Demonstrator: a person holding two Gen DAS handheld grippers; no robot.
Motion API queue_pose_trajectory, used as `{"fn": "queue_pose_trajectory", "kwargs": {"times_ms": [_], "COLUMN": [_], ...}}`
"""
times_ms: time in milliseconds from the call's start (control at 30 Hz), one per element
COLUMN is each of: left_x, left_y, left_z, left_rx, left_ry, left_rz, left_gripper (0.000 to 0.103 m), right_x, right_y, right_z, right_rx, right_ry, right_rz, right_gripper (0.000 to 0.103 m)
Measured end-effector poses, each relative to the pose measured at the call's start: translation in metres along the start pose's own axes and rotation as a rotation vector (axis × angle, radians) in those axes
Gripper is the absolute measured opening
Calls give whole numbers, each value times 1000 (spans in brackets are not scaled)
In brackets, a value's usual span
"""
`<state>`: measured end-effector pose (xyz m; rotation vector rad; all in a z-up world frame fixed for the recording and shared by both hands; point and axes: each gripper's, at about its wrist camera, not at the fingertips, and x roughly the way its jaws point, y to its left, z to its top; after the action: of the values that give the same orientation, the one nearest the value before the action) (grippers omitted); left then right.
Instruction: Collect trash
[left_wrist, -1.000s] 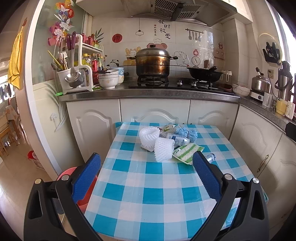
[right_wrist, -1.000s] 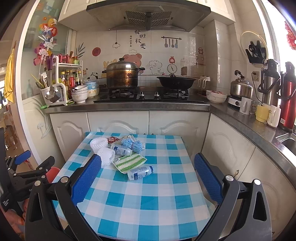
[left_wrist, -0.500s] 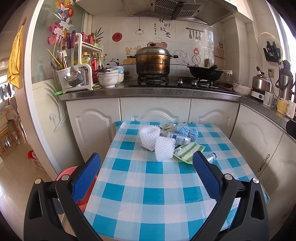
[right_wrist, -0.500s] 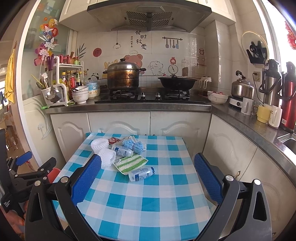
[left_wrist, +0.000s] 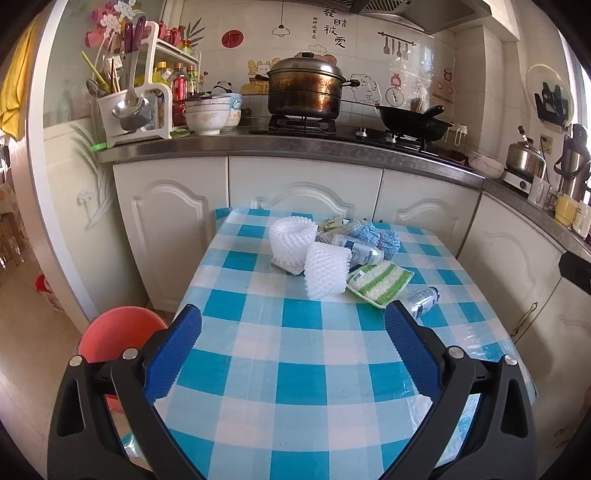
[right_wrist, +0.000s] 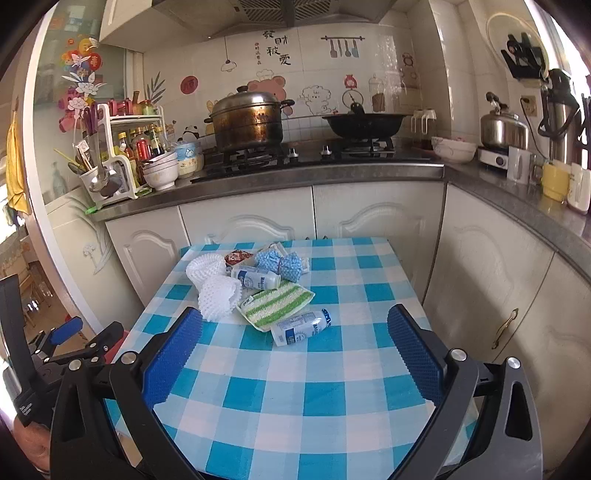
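Note:
A heap of trash lies at the far end of the blue-checked table (left_wrist: 295, 373) (right_wrist: 332, 373): two white foam nets (left_wrist: 327, 275) (right_wrist: 218, 302), two small white-and-blue bottles (left_wrist: 421, 301) (right_wrist: 301, 326), a green-striped wrapper (left_wrist: 380, 282) (right_wrist: 277, 302), a blue net bundle (left_wrist: 376, 236) (right_wrist: 280, 262) and a red packet (right_wrist: 236, 256). My left gripper (left_wrist: 293, 354) is open over the near table, short of the heap. My right gripper (right_wrist: 293, 354) is open too, with the nearer bottle just beyond it. The left gripper (right_wrist: 66, 339) shows at the right view's left edge.
A red basin (left_wrist: 110, 341) stands on the floor left of the table. White cabinets (left_wrist: 303, 199) and a counter with a big pot (left_wrist: 306, 90), a wok (left_wrist: 413, 122), bowls and a utensil rack (left_wrist: 133, 99) run behind and along the right.
Both grippers have come closer to the table and tipped down; the trash heap looks larger and nearer. Both stay open and the trash has not moved.

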<state>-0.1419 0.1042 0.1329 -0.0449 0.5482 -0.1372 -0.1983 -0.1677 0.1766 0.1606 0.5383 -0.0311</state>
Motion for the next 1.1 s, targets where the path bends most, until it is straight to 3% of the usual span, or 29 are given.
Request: {"fn": "queue_pose_trajectory", "kwargs": {"times_ms": [333, 500, 733, 933, 1033, 1100], "left_x": [59, 90, 147, 194, 212, 224], "left_y": [29, 27, -9, -23, -24, -23], "left_z": [-11, 0, 11, 19, 22, 22], "left_rx": [-113, -49, 64, 87, 80, 63], "left_ry": [1, 52, 164, 198, 224, 249], "left_rz": [-48, -73, -244, -240, -254, -247], "left_gripper": [100, 100, 100, 98, 91, 75], "right_x": [106, 140, 171, 198, 213, 223], "right_y": [-45, -55, -49, -49, -50, -50], "right_z": [-36, -43, -43, -40, -42, -42], "right_rx": [246, 325, 336, 347, 378, 388], "right_ry": [195, 249, 284, 308, 331, 348], "right_rz": [136, 193, 220, 182, 195, 177], "right_gripper": [99, 99, 99, 99, 98, 96]}}
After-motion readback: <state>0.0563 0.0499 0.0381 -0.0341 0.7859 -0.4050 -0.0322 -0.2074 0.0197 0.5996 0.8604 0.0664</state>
